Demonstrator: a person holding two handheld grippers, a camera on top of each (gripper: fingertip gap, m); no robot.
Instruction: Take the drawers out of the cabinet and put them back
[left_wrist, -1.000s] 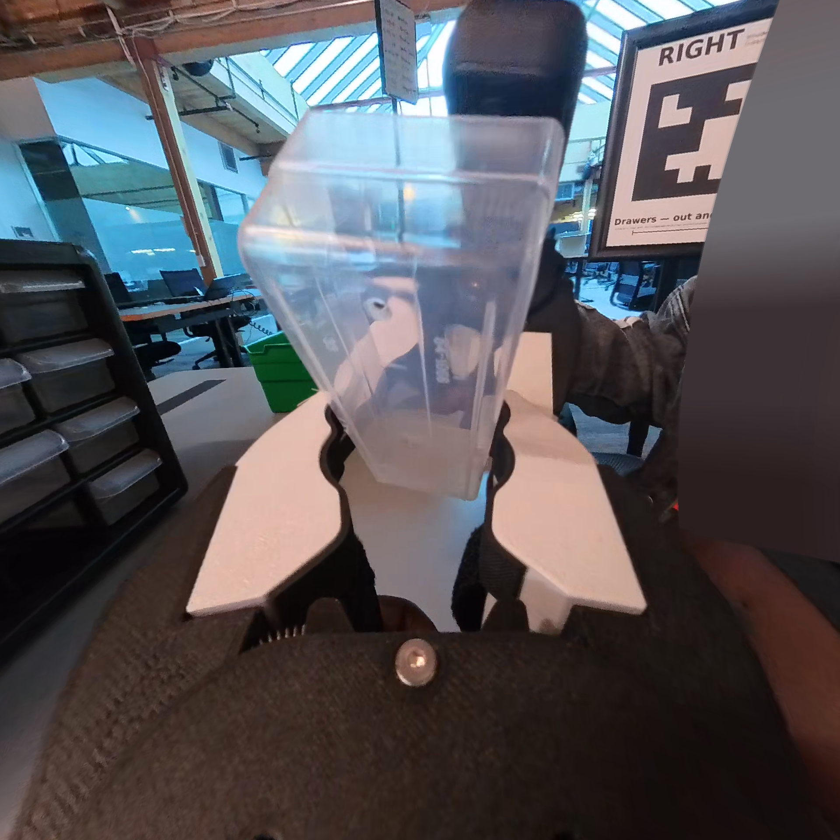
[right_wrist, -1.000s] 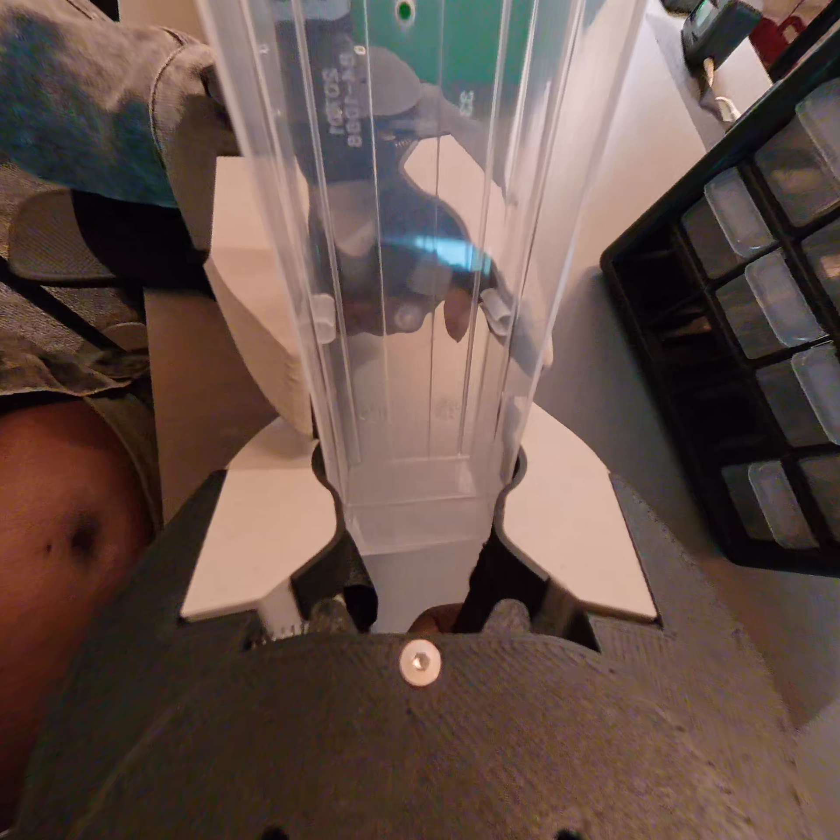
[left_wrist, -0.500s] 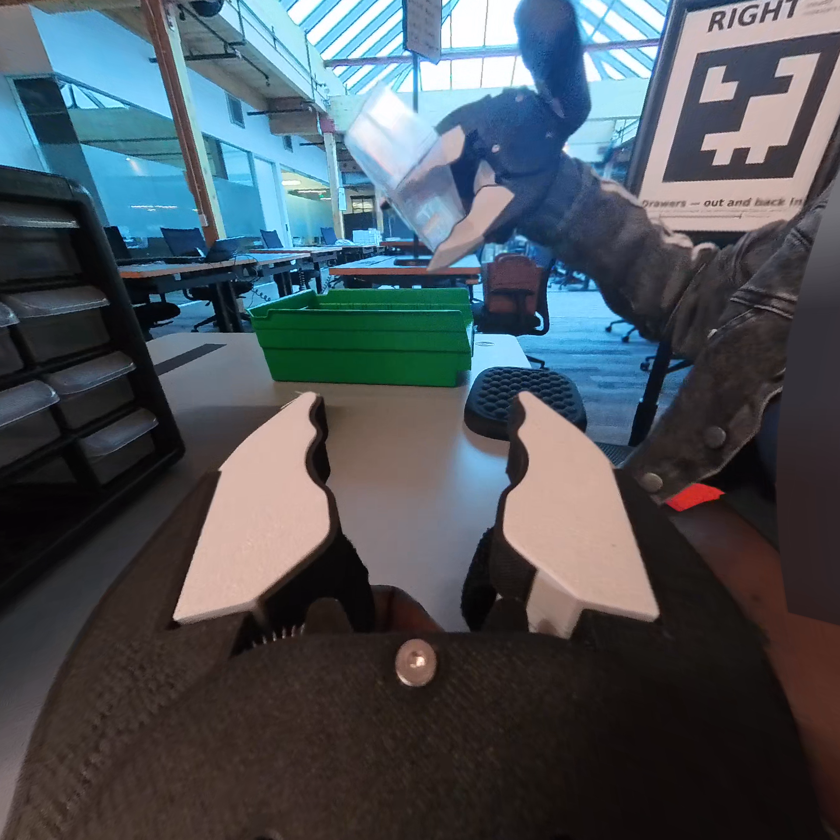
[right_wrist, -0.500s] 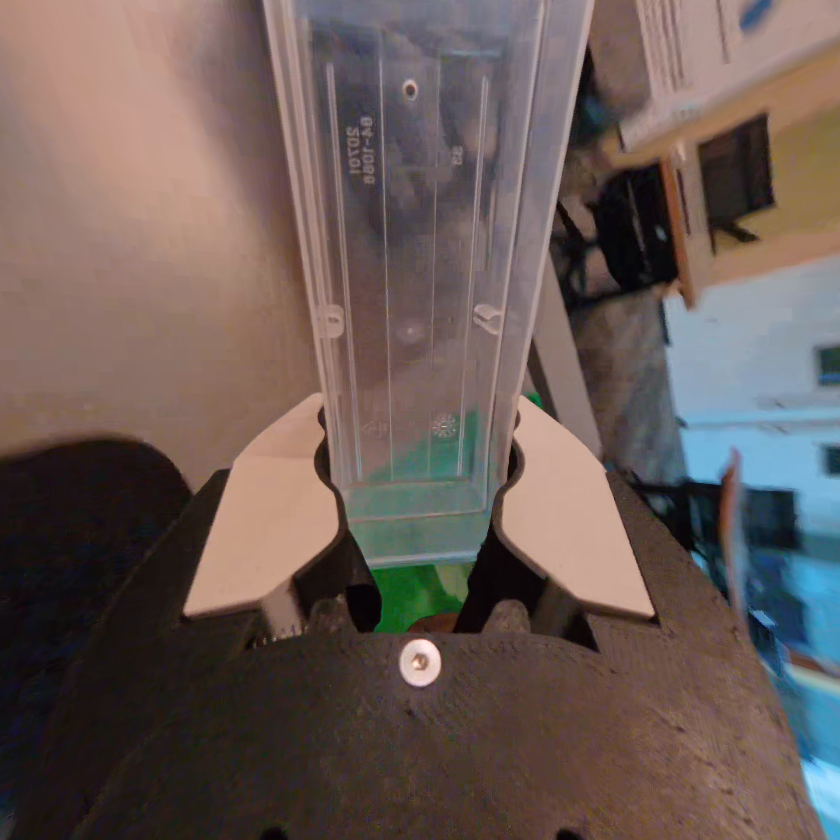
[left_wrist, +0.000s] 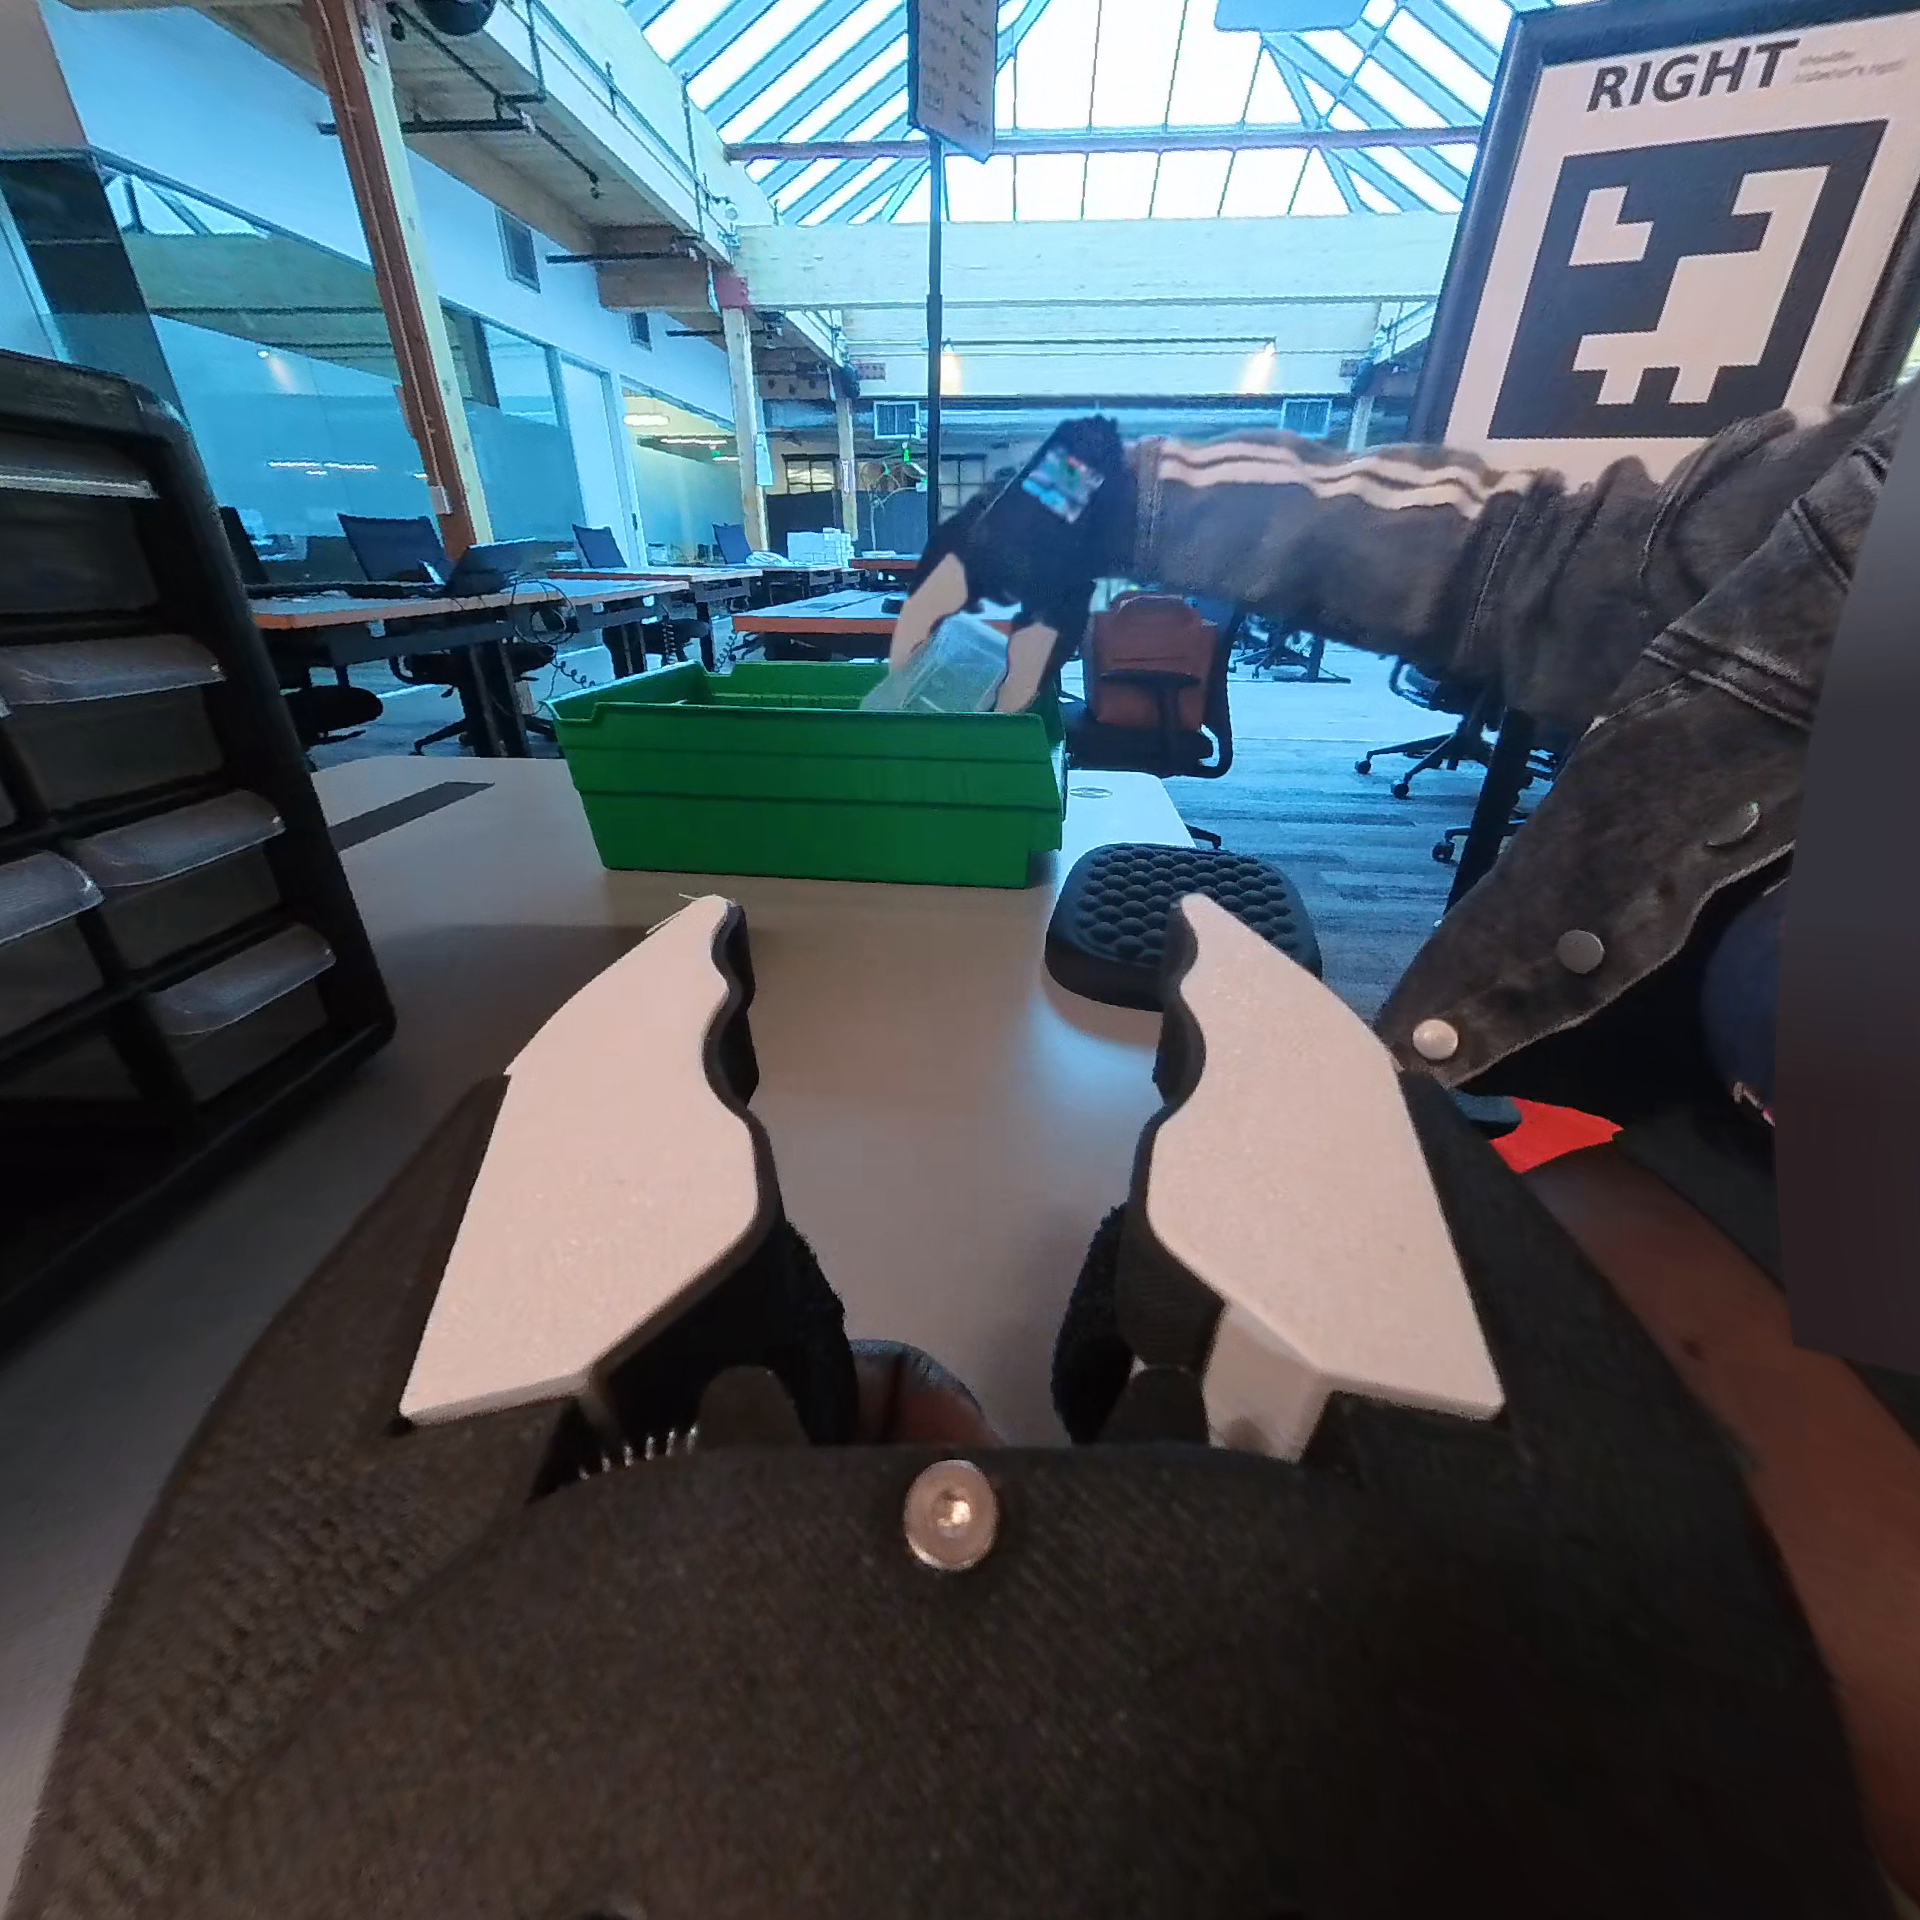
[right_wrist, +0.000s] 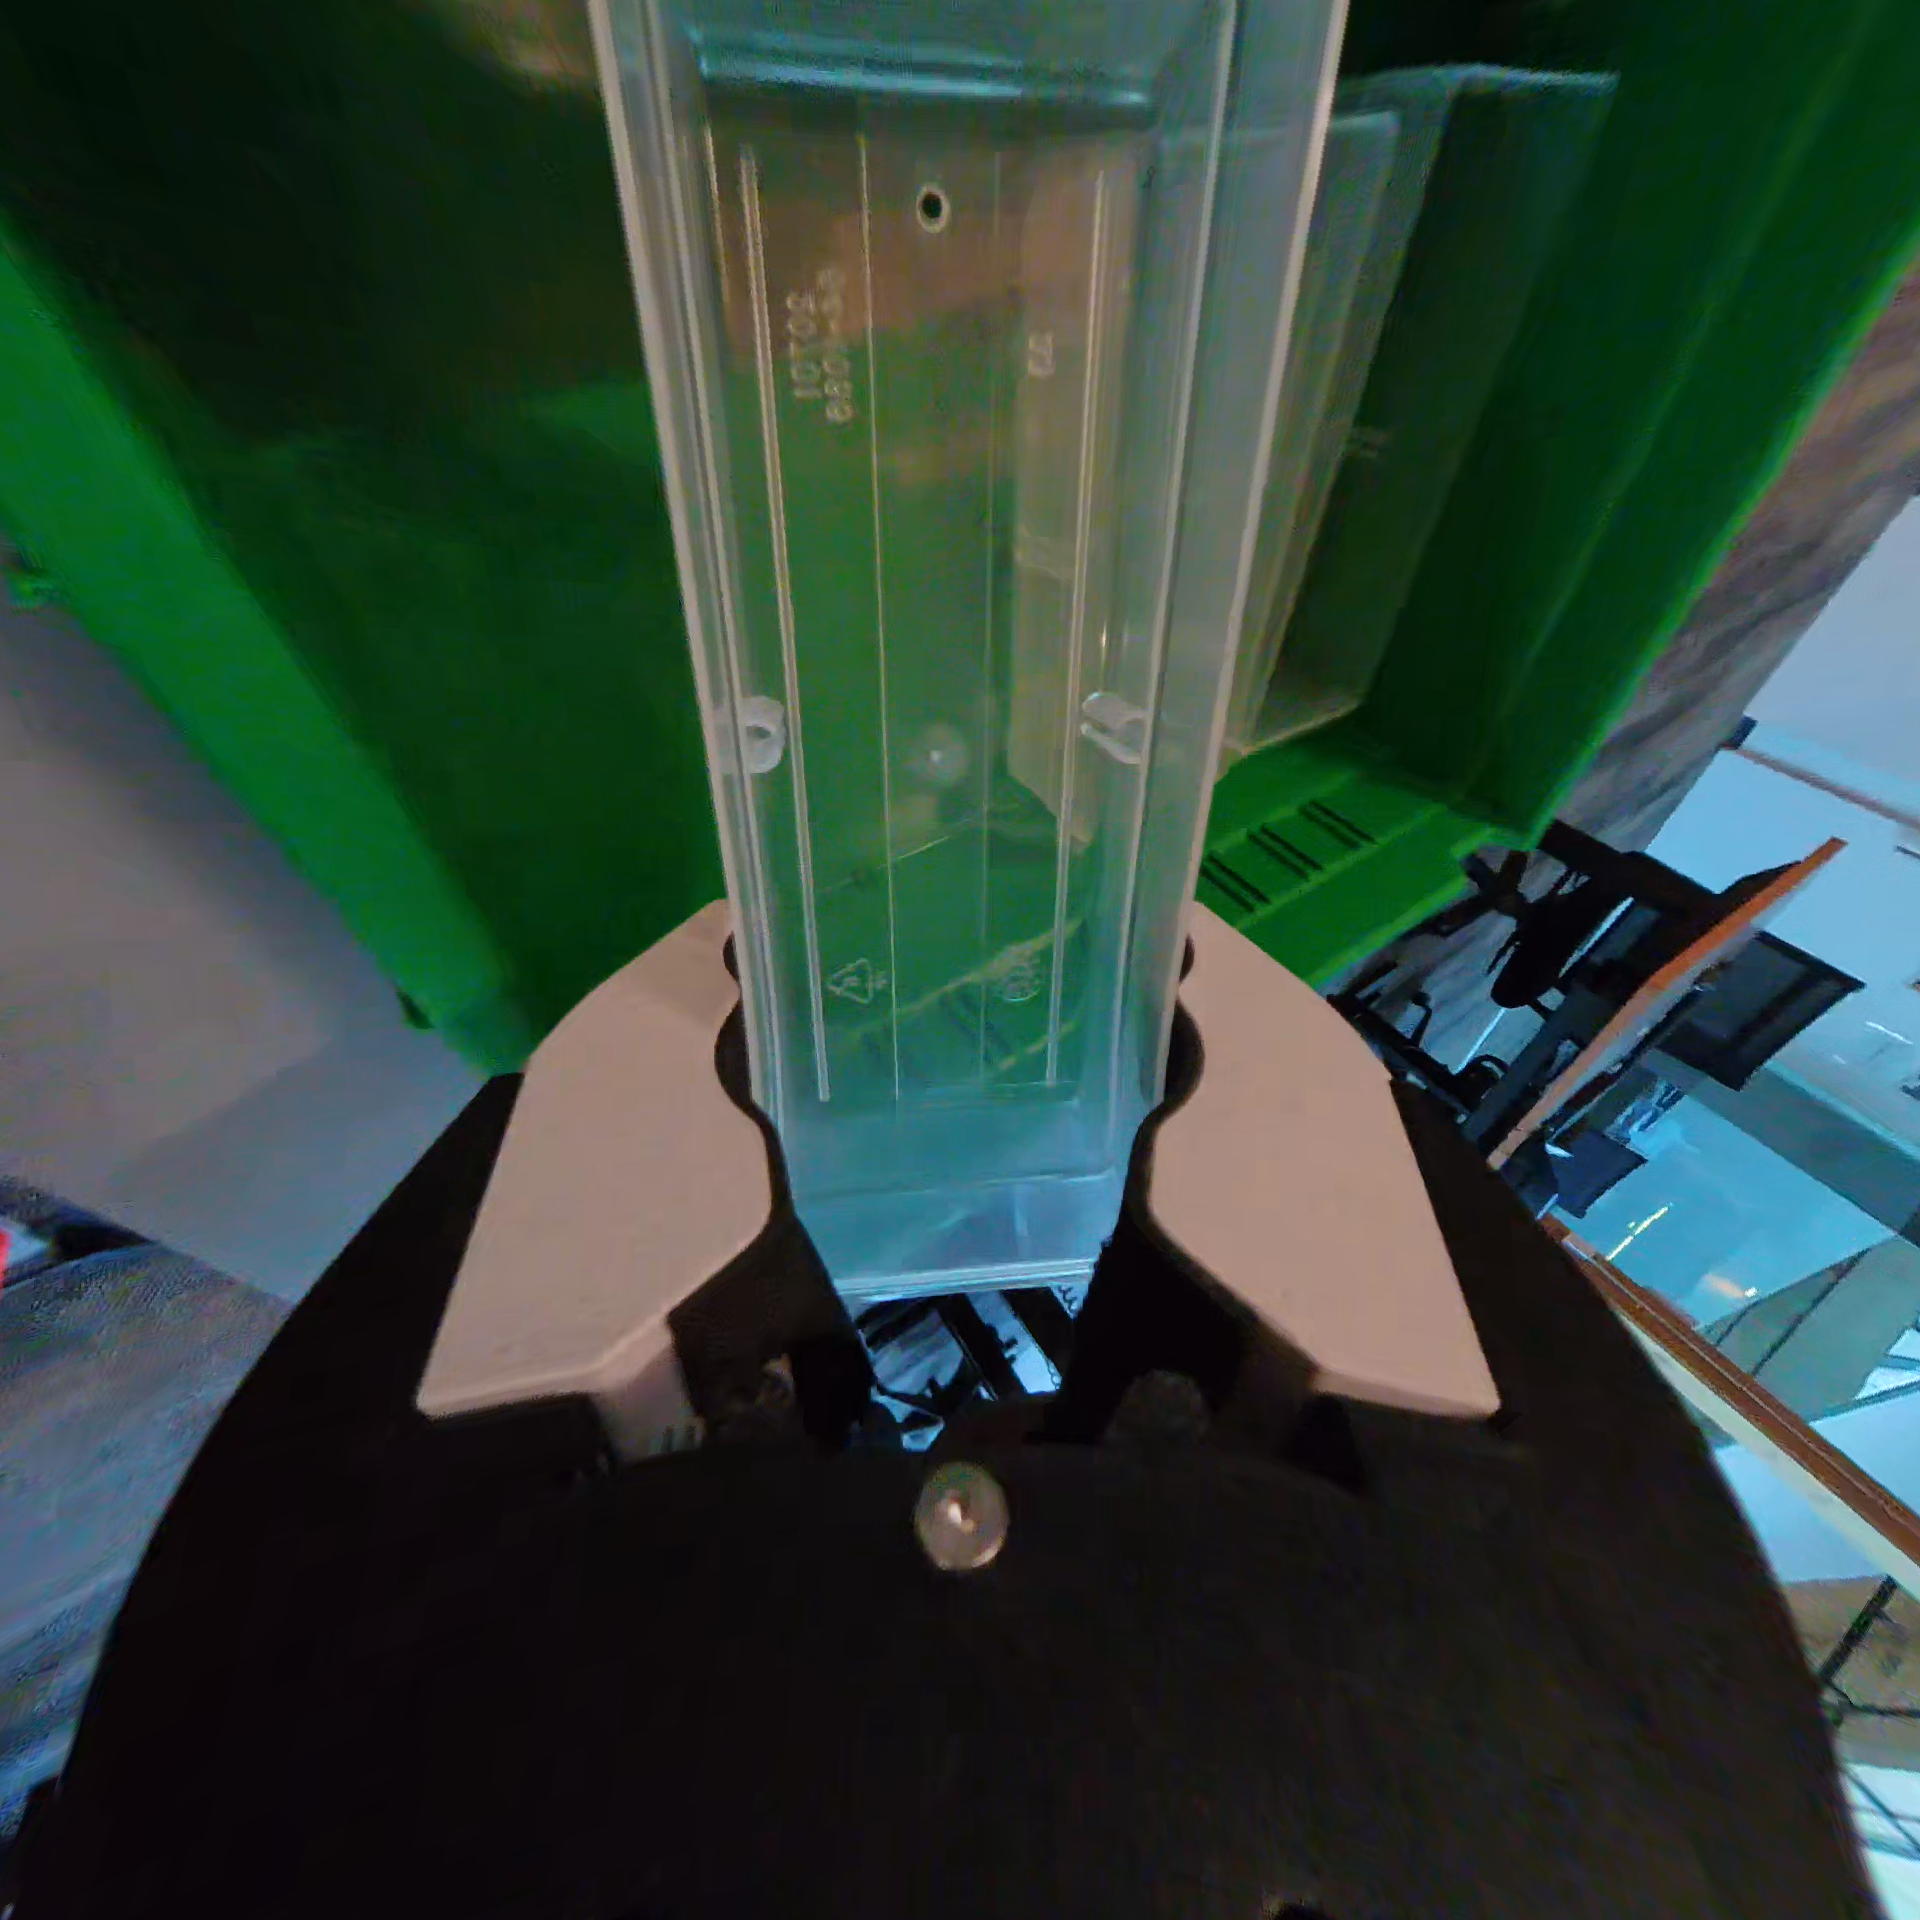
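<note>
My right gripper squeezes a clear drawer over the green bin up top. My left gripper is spread apart, holding nothing, above the table.

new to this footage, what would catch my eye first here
The clear plastic drawer clamped in the right hand-held gripper, tipped down into the bright green bin at the table's far end. Nearer, the left hand-held gripper stands open and empty, with the black drawer cabinet at the table's left.

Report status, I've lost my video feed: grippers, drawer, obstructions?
Left gripper open, empty, above table. Right gripper shut on clear drawer, lowering it into green bin. Another drawer already inside. Nothing blocking.
</note>
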